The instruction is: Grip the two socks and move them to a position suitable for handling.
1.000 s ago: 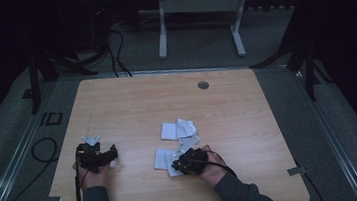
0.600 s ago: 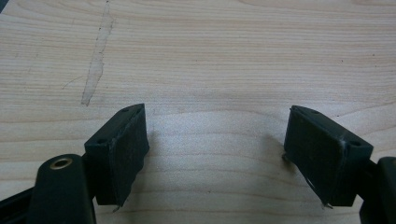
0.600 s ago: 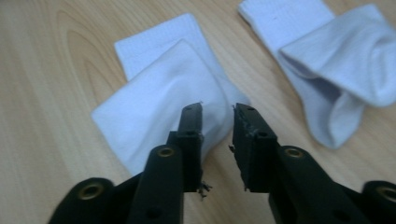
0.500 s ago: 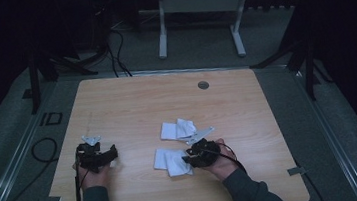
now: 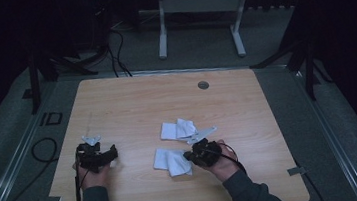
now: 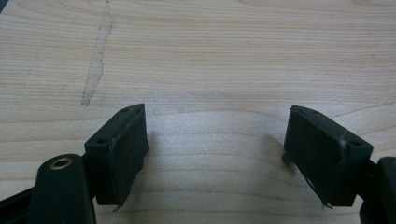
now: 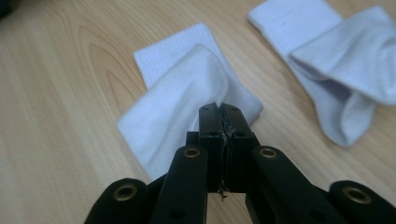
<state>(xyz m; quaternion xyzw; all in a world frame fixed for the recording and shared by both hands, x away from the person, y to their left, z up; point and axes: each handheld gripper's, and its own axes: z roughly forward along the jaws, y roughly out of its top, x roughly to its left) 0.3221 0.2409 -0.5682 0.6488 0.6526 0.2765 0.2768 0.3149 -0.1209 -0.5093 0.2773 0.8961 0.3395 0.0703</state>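
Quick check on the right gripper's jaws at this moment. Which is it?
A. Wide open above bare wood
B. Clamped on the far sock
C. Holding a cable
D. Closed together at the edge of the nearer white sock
D: in the right gripper view the right gripper has its jaws pressed together at the edge of the nearer folded white sock, while the far sock lies apart.

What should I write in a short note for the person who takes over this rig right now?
Left gripper: jaws open, holding nothing, low over bare wood at the table's left.
Right gripper: jaws closed, their tips at the edge of the near sock; whether they pinch the cloth is not clear.
Far sock: folded, lying apart from the near one.
Done: both socks lie folded over.
Left: probably bringing them together as a pair.
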